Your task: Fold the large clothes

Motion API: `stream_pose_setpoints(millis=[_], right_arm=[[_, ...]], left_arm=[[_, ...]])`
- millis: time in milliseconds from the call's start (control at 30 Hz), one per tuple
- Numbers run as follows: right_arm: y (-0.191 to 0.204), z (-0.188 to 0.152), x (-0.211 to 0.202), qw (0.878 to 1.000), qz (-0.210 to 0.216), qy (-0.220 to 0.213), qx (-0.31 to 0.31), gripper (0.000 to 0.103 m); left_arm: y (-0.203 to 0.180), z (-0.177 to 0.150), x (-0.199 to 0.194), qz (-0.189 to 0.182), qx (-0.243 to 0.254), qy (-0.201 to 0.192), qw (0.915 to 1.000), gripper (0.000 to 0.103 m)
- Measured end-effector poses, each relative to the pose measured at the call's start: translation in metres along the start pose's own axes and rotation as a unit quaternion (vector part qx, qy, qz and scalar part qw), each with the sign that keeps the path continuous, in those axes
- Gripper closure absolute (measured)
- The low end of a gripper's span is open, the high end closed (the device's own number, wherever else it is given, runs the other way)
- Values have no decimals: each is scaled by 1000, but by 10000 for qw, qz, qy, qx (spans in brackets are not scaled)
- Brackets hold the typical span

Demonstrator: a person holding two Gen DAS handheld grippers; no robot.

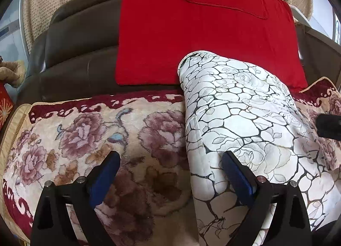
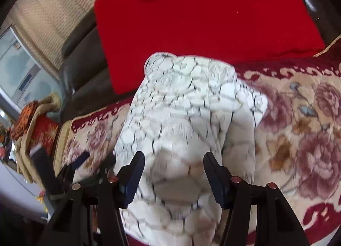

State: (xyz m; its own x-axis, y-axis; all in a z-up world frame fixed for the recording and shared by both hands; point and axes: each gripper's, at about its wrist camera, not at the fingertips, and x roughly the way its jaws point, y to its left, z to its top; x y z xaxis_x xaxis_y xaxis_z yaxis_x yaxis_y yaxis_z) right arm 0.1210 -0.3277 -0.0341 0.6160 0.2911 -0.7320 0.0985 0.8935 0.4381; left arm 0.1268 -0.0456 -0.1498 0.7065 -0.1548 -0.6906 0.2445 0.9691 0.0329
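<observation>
Nearest to me, my left gripper [image 1: 170, 167] has its fingers spread wide with nothing between them. The left finger [image 1: 106, 173] sits over the floral sofa cover [image 1: 85, 130], while the right finger [image 1: 236, 173] rests against the near end of the white patterned garment [image 1: 238, 105]. I read that as lining up on the garment's long left edge, which runs away from me just inside that right finger.

My right gripper [image 2: 173, 179] is also apart and empty, its fingers straddling the garment's near end, which bulges up between them. The view is smeared, so I cannot tell whether the pads touch the cloth.

Beyond both fingertips the garment lies as a narrow, already doubled strip stretching toward the backrest, so I judge an end-to-end fold is what remains.

Past its far end a red cushion [image 1: 191, 39] leans against the dark leather sofa back [image 1: 81, 41].
</observation>
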Motion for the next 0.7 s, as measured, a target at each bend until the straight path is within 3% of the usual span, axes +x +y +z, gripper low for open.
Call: stream_pose_setpoints(millis=[167, 233, 500, 700], right_arm=[[-12, 2, 54, 9979, -400, 456, 218, 41], [-17, -1, 65, 9979, -393, 429, 296, 41], [-11, -2, 21, 9992, -81, 161, 343, 41], [-1, -33, -12, 9996, 200, 106, 174, 41]], left_arm=[[-1, 0, 3, -46, 5, 51, 10000, 7], [-2, 0, 3, -31, 33, 48, 10000, 7], [0, 0, 3, -40, -20, 57, 10000, 7], [-2, 0, 3, -21, -15, 61, 10000, 7]])
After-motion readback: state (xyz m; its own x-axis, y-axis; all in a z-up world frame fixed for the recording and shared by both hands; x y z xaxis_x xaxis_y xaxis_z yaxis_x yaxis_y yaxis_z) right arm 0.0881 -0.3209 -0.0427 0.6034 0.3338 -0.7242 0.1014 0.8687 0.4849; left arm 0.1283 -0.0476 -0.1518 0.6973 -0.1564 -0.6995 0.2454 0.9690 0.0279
